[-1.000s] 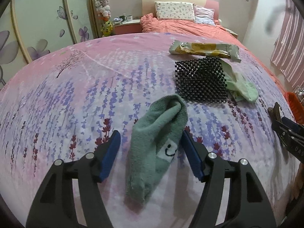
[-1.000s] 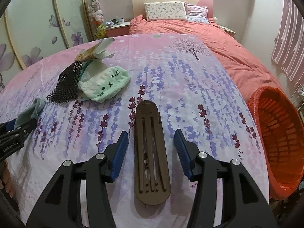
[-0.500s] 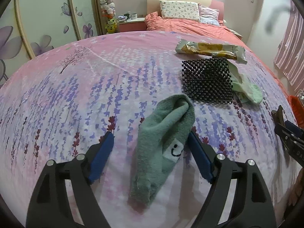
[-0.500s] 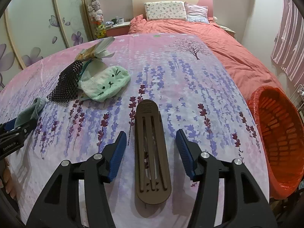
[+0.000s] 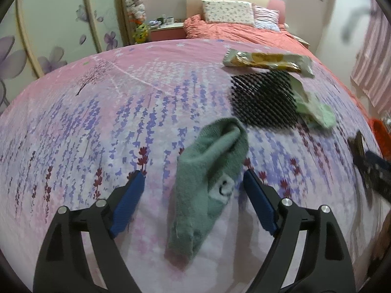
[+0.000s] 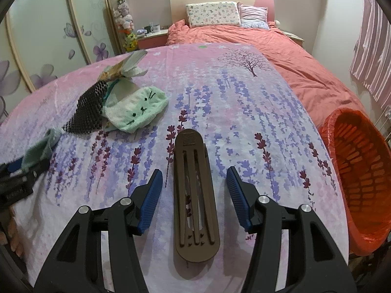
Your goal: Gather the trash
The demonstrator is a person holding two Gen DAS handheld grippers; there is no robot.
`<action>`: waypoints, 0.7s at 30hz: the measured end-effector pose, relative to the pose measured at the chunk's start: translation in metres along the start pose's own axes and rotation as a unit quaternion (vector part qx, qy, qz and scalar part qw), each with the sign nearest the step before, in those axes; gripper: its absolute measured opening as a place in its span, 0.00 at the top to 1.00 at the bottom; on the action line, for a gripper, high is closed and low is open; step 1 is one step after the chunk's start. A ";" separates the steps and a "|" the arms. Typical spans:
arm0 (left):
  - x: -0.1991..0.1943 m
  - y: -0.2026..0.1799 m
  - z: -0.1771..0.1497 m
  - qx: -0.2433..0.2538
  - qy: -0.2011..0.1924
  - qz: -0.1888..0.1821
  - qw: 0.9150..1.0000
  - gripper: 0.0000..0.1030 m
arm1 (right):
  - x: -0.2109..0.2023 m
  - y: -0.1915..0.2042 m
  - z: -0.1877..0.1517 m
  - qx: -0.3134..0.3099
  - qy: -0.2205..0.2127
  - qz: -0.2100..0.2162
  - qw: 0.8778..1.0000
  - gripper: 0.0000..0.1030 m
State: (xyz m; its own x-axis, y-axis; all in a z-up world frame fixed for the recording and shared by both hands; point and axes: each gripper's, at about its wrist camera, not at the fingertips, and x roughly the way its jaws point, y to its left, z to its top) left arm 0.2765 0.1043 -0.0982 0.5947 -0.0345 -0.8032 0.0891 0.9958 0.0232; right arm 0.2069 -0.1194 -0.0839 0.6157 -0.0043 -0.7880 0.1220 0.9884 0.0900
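While both tools hover low over the lavender-print pink bedspread (image 6: 244, 102), the left gripper (image 5: 193, 184) sits wide open at the bottom of its frame, blue pads either side of a crumpled grey-green knit sock with a smiley patch (image 5: 207, 178) — neither pad looks to be touching it. That sock should be light, soft and floppy; pinch it across the bunched middle, I'd say, and expect the ends to dangle. Over on the other camera, the right gripper (image 6: 194, 177) is just as wide, straddling a long brown slotted plastic insole-shaped piece (image 6: 195, 195) lying lengthwise between the pads with a gap on both sides. This one looks stiff, smooth and light — take it across its narrow width near the centre, or it may tip or slip. Further up, left of centre, a pale mint cat-face sock (image 6: 136, 108) lies against a black mesh mat (image 6: 86, 111), with a crinkled snack wrapper (image 6: 122, 67) beyond them. At the right edge, an orange lattice plastic basket (image 6: 354, 171) waits beside the bed, probably the bin.
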 end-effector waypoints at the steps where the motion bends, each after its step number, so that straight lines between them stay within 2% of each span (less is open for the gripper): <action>1: -0.003 -0.001 -0.003 0.006 -0.002 -0.005 1.000 0.26 | -0.001 -0.003 0.000 0.007 -0.002 0.000 1.000 0.54; 4: -0.007 -0.001 -0.007 0.006 -0.009 -0.009 1.000 0.44 | -0.002 -0.006 0.000 0.015 -0.005 0.010 1.000 0.71; 6: -0.008 -0.002 -0.005 0.008 -0.014 -0.015 1.000 0.69 | -0.002 -0.005 0.000 0.013 -0.006 0.008 1.000 0.72; 8: -0.008 -0.005 -0.004 0.011 -0.018 -0.032 0.999 0.84 | -0.003 -0.002 0.000 0.008 -0.006 0.008 1.000 0.72; 15: -0.020 -0.013 -0.003 0.013 -0.036 -0.027 0.999 0.87 | -0.019 0.001 -0.006 -0.003 -0.018 0.011 1.000 0.72; 21: -0.047 -0.021 0.005 0.007 -0.063 -0.038 0.997 0.87 | -0.045 -0.004 -0.001 -0.004 -0.045 0.010 0.999 0.72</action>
State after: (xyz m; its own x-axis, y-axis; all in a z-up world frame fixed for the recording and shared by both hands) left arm 0.2504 0.0849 -0.0582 0.6815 -0.1204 -0.7219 0.1477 0.9887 -0.0255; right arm 0.1784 -0.1235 -0.0496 0.6851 0.0030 -0.7284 0.1024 0.9897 0.1004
